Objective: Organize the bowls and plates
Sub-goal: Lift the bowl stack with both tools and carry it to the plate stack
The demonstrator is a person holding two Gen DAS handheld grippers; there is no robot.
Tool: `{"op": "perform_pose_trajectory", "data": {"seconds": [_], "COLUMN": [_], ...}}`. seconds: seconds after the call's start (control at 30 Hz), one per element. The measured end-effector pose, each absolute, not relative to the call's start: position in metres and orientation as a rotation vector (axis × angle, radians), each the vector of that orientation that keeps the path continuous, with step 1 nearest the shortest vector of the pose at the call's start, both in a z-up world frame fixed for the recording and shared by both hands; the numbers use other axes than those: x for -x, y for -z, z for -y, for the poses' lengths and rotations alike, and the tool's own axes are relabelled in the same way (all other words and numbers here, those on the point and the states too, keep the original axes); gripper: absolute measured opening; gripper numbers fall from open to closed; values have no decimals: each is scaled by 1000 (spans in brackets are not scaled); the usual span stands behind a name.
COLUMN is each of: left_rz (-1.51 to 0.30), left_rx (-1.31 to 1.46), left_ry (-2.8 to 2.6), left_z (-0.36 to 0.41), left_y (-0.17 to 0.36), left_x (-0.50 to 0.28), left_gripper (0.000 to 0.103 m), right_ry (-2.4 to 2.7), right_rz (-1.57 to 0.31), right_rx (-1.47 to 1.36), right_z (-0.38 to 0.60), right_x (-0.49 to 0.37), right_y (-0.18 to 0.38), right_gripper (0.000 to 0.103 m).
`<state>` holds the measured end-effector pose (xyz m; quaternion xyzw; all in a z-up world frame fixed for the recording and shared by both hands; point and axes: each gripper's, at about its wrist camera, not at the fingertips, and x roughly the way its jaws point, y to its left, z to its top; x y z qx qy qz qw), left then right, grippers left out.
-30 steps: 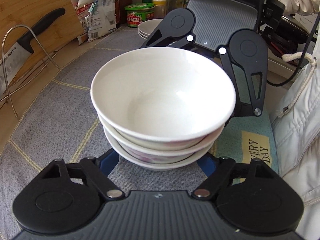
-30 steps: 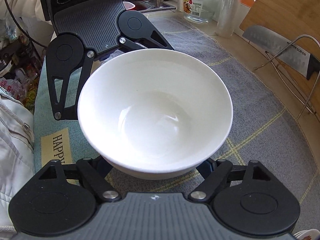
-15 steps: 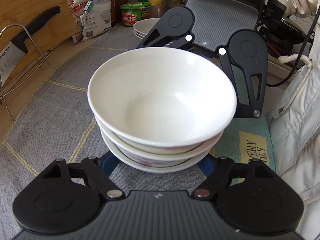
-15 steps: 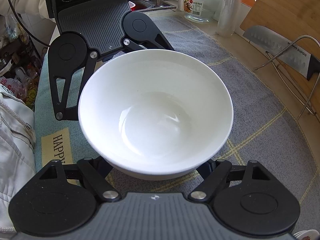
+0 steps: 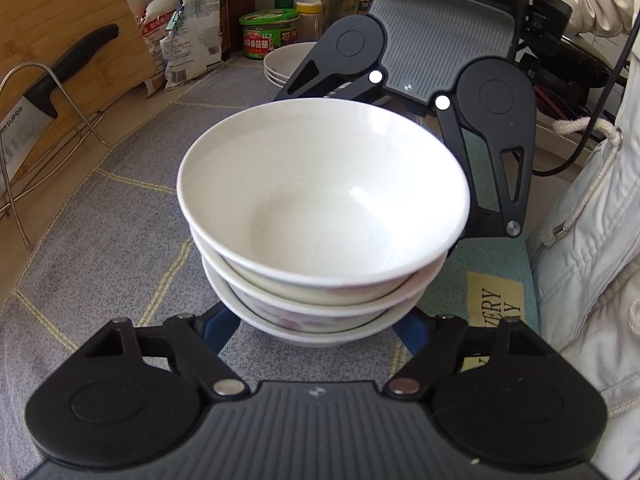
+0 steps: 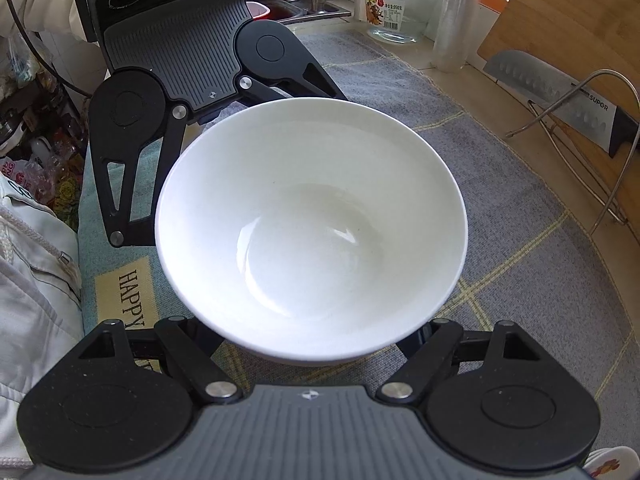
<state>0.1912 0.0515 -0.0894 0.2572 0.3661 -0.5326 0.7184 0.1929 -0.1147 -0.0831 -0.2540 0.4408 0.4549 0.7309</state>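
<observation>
"SUPOR" is read on one knife (image 5: 48,92). Three stacked bowls (image 5: 324,216) are bracketed by both grippers' jaws; contact cannot be told.

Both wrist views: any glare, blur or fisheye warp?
Left wrist: sharp, mild glare inside the top bowl, mat lines bow toward the edges. Right wrist: sharp, small specular spots in the bowl, knife rack curved by the lens.

Three white bowls (image 5: 324,200) stacked upright on mat (image 5: 100,220).
</observation>
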Motion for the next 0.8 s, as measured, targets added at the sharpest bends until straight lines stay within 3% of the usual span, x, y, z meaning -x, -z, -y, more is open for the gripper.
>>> {"op": "perform_pose_trajectory", "data": {"seconds": [0.4, 0.8], "left_rz": [-789, -742], "left_rx": [-554, -574], "left_ry": [1167, 1217], "left_z": [-22, 54], "left_y": [68, 63], "left_x": [-180, -179], "left_gripper": [81, 81], "right_ry": [-996, -928], "right_rz": [-943, -926], "right_rx": [582, 594], "right_z": [145, 219], "right_x": [-179, -161], "right_y": [58, 38], "right_gripper": [87, 87]}}
